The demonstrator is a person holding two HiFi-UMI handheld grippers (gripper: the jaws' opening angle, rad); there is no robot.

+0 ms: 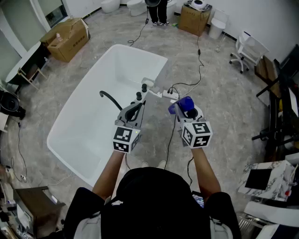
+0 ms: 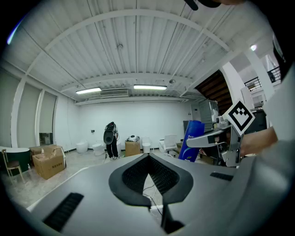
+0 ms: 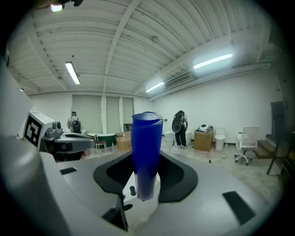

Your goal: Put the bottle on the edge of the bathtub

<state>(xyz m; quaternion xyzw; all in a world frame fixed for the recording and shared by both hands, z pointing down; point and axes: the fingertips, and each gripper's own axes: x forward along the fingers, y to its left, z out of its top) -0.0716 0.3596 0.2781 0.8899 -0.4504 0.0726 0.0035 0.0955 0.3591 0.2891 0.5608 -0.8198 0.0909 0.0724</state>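
A blue bottle (image 1: 183, 104) is held in my right gripper (image 1: 183, 110), just right of the white bathtub's (image 1: 93, 122) near rim. In the right gripper view the bottle (image 3: 146, 152) stands upright between the jaws, which are shut on its lower part. A white ledge with a small dark knob (image 3: 132, 190) shows beneath it. My left gripper (image 1: 135, 112) hovers over the tub edge by the black faucet (image 1: 110, 99) and knobs (image 1: 138, 95). Its jaws meet at the tips (image 2: 148, 157), with nothing between them. The bottle (image 2: 191, 140) also shows at the right in the left gripper view.
A white power strip (image 1: 169, 94) and cables (image 1: 199, 70) lie on the floor beside the tub. Cardboard boxes (image 1: 67, 37) (image 1: 194, 18), an office chair (image 1: 245, 49) and a standing person (image 1: 157, 11) are further off. Dark stands (image 1: 275, 116) crowd the right side.
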